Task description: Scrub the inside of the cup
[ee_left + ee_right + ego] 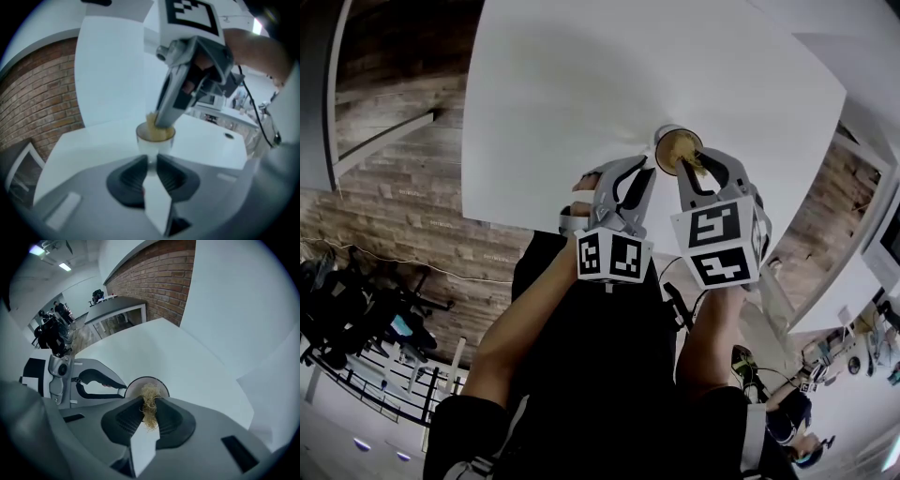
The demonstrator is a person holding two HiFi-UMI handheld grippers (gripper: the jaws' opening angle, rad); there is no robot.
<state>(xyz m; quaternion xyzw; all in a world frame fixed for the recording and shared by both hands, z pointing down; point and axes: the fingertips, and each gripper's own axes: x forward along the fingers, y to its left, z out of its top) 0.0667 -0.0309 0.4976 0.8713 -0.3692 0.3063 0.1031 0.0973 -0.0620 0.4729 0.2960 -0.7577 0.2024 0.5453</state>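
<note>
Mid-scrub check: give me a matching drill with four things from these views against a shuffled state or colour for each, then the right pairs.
Things:
1. left gripper
2. right gripper
3. scrubber
4. table

States:
A. white, below the cup
B. shut on the scrubber
C. straw-coloured tuft reaching into the cup
D. shut on the cup

Pairs: 1-D; 2-B; 3-C; 4-A
</note>
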